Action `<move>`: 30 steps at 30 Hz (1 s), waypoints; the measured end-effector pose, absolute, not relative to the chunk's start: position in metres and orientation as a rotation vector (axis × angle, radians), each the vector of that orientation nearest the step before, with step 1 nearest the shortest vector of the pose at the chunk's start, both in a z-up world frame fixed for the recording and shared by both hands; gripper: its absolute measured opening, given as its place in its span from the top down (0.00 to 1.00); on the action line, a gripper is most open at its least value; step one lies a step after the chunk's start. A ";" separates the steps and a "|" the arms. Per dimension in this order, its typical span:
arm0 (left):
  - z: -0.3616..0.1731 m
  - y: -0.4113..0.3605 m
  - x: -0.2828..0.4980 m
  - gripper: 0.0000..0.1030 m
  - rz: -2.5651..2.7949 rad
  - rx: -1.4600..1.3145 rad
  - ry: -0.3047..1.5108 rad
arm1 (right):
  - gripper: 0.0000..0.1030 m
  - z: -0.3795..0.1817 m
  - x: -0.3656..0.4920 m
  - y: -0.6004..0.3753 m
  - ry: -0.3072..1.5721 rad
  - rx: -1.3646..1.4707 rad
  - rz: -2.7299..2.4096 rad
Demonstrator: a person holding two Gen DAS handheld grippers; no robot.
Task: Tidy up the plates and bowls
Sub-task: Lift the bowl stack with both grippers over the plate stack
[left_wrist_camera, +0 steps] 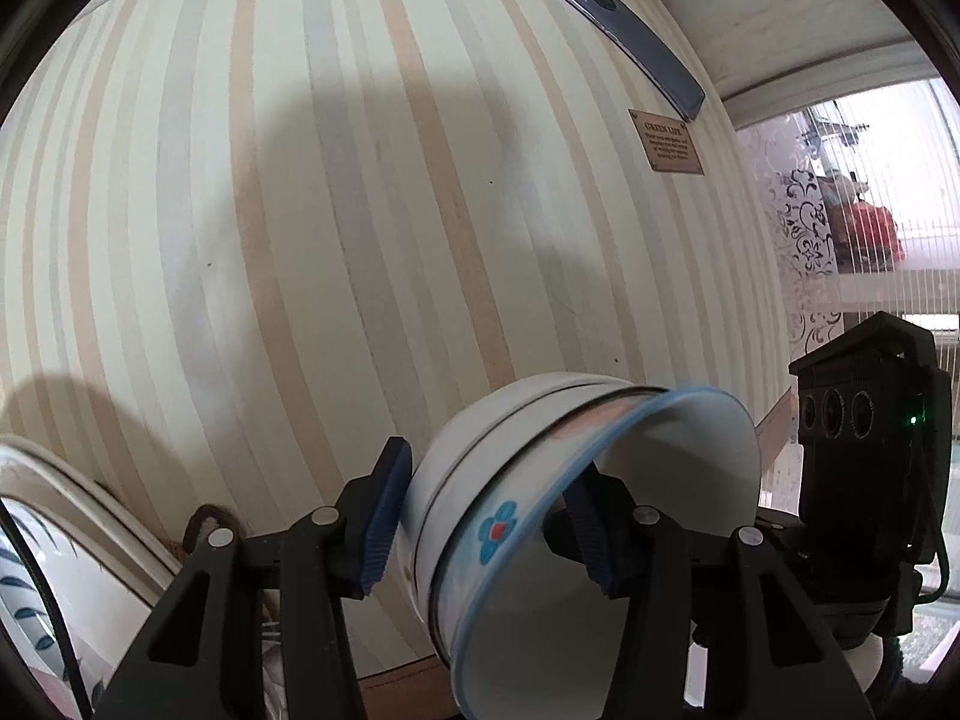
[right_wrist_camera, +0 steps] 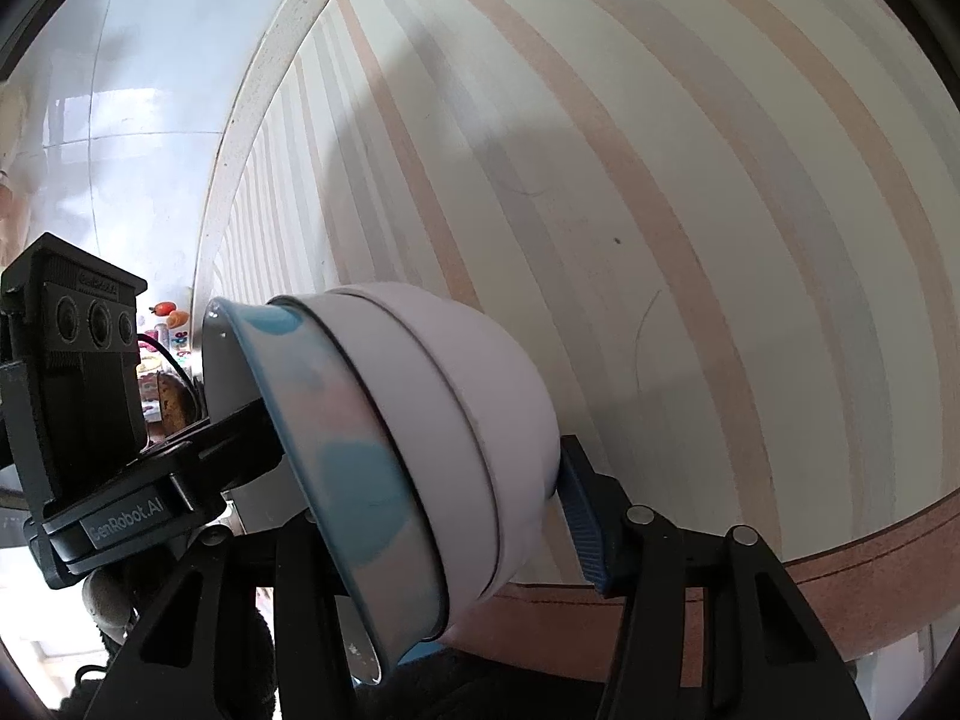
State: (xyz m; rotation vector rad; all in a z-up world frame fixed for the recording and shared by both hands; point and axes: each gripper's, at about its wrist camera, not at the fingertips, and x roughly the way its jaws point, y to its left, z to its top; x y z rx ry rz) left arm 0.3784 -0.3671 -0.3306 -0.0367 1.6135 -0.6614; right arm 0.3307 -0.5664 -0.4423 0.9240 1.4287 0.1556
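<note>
Both tongs, left point(left_wrist_camera: 480, 525) and right point(right_wrist_camera: 420, 480), clamp the bowl stack point(left_wrist_camera: 540, 480); only the left view shows a phone point(left_wrist_camera: 630, 42).

White bowls point(left_wrist_camera: 480, 492), one blue-rimmed with a blue flower; tablecloth point(left_wrist_camera: 300, 240) striped cream, beige and grey.

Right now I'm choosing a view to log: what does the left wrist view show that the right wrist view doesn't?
Only left wrist: a grey-blue phone and a small brown label on the striped tablecloth, plus a leaf-patterned plate. Only right wrist: the glossy white floor beyond the table edge. Both: the stack of nested white bowls, gripped from opposite sides by both grippers.
</note>
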 end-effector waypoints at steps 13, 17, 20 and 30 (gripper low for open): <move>-0.309 -0.334 0.382 0.53 -0.557 -0.110 1.603 | 0.48 -0.428 0.356 -0.536 1.484 0.907 0.275; -0.300 -0.314 0.383 0.53 -0.530 -0.140 1.592 | 0.48 -0.416 0.366 -0.514 1.501 0.861 0.299; -0.292 -0.296 0.384 0.53 -0.515 -0.161 1.581 | 0.48 -0.405 0.372 -0.494 1.510 0.839 0.316; -0.274 -0.217 0.389 0.53 -0.487 -0.187 1.560 | 0.48 -0.386 0.382 -0.409 1.533 0.792 0.370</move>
